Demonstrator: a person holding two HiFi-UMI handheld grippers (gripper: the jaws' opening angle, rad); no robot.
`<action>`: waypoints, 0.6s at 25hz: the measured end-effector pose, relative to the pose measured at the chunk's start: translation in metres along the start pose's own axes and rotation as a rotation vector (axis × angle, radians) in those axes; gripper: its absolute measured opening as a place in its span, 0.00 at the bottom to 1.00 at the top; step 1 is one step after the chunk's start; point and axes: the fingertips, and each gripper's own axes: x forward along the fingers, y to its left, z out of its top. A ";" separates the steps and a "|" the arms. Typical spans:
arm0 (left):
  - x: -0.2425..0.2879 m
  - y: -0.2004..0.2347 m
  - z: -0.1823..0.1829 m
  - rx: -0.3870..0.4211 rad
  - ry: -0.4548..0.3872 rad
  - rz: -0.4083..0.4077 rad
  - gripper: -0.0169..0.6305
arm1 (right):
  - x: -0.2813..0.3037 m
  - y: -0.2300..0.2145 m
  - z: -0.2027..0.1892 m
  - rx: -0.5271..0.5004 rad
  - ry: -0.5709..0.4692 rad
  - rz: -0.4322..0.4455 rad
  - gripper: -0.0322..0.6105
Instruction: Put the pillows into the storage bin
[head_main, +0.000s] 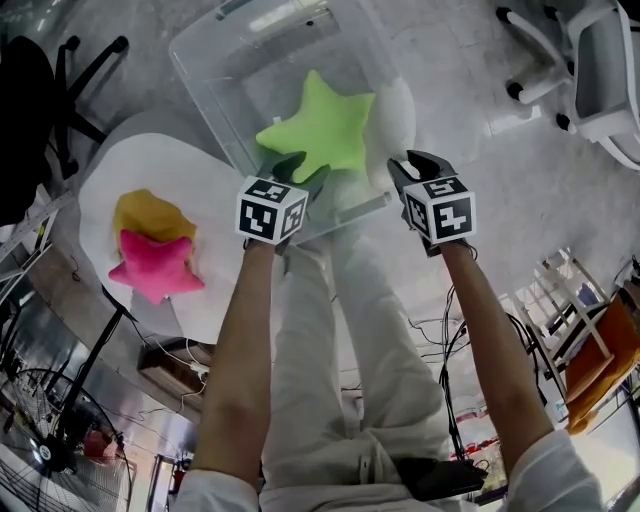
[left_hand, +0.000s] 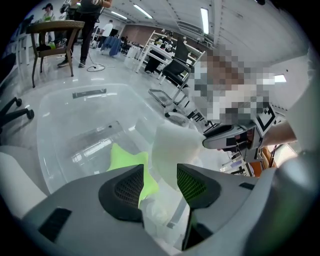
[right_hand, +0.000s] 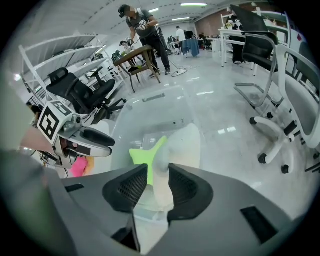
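Observation:
A lime-green star pillow (head_main: 320, 130) lies in the clear storage bin (head_main: 200, 70) on the floor. A white pillow (head_main: 395, 120) leans inside the bin's right wall. My right gripper (head_main: 412, 168) points down at the white pillow's near end. In the right gripper view that pillow (right_hand: 182, 145) reaches between the jaws (right_hand: 158, 175), with a green sliver showing beside the left pad. My left gripper (head_main: 300, 172) hangs over the bin's near rim by the star's lower point. Its jaws (left_hand: 160, 175) stand apart, the green star (left_hand: 125, 157) beside the left pad.
A pink star pillow (head_main: 155, 265) and a yellow pillow (head_main: 150, 213) lie on a white round table (head_main: 120, 170) at the left. A black office chair (head_main: 40, 90) stands far left, a white chair (head_main: 590, 60) top right. The person's legs are below the bin.

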 end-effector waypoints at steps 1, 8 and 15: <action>-0.001 0.001 -0.002 -0.003 -0.001 0.001 0.36 | 0.001 0.002 0.000 -0.004 0.003 0.003 0.28; -0.013 0.011 -0.009 -0.028 -0.022 0.012 0.36 | 0.009 0.022 0.003 -0.036 0.014 0.028 0.27; -0.039 0.030 -0.023 -0.081 -0.070 0.041 0.36 | 0.021 0.063 0.010 -0.108 0.034 0.066 0.27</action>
